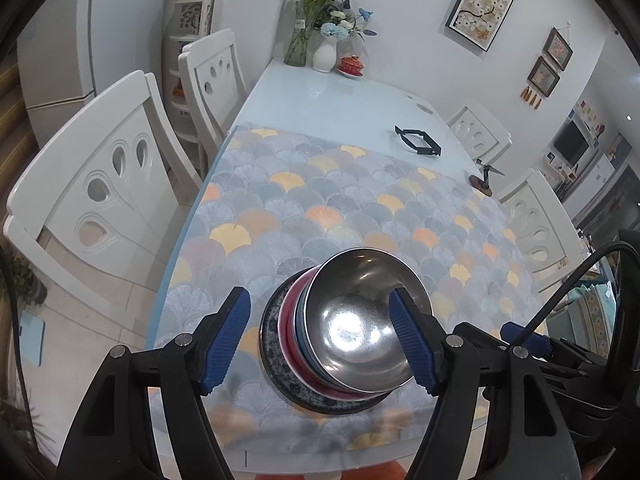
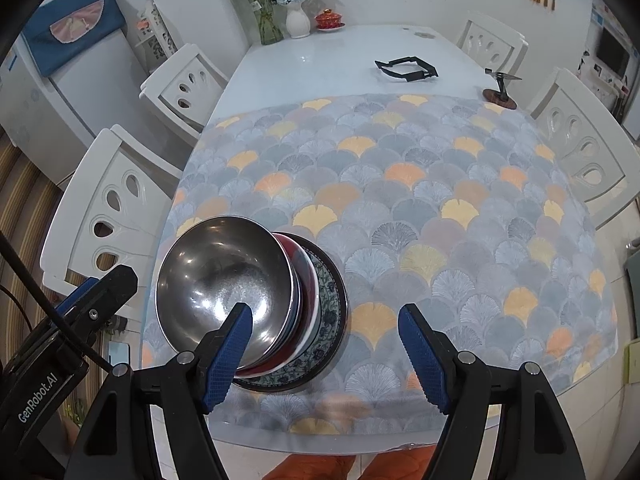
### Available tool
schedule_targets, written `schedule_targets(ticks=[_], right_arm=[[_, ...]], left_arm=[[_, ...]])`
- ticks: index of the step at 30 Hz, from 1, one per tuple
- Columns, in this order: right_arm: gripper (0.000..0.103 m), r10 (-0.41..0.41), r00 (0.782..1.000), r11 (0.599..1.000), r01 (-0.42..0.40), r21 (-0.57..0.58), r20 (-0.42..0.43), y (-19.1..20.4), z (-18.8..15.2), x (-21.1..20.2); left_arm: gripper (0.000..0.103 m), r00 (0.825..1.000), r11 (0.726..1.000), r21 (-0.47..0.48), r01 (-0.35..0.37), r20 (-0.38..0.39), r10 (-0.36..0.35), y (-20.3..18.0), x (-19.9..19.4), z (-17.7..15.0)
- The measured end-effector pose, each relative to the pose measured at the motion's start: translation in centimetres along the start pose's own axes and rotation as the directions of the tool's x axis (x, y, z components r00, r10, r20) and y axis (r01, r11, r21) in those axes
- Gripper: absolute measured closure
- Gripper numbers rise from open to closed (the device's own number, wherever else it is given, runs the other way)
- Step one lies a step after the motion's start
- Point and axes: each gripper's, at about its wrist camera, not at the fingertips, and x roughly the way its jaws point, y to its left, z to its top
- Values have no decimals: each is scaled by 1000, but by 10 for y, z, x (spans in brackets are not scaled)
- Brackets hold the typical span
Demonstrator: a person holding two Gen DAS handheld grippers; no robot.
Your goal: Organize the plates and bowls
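Steel bowl (image 1: 356, 320) tops stacked bowls on patterned plate (image 2: 332, 300), on bench (image 2: 320, 52). Left tongs (image 1: 320, 344) and right tongs (image 2: 326, 356) both spread apart, gripping nothing

Bowls nested on a plate, near edge of the desk.

The steel bowl (image 1: 356, 320) sits topmost in the stack of bowls (image 1: 294, 320), on the plate (image 1: 268, 344), on the mat (image 1: 340, 200). Vases (image 1: 324, 54) stand at the desk's (image 1: 320, 96) far end, chairs (image 1: 100, 184) along both sides.

Open patterned mat (image 2: 440, 208) right of the bowl stack (image 2: 256, 304); black frame (image 2: 406, 68) and vases (image 2: 298, 20) far beyond.
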Motion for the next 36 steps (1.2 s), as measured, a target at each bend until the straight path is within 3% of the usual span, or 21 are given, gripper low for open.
schedule_targets(ticks=[36], right_arm=[[30, 15, 1000, 1000, -15, -6, -17, 2, 2, 5]], left_arm=[[33, 1000, 1000, 2, -3, -1, 3, 0, 5, 1]])
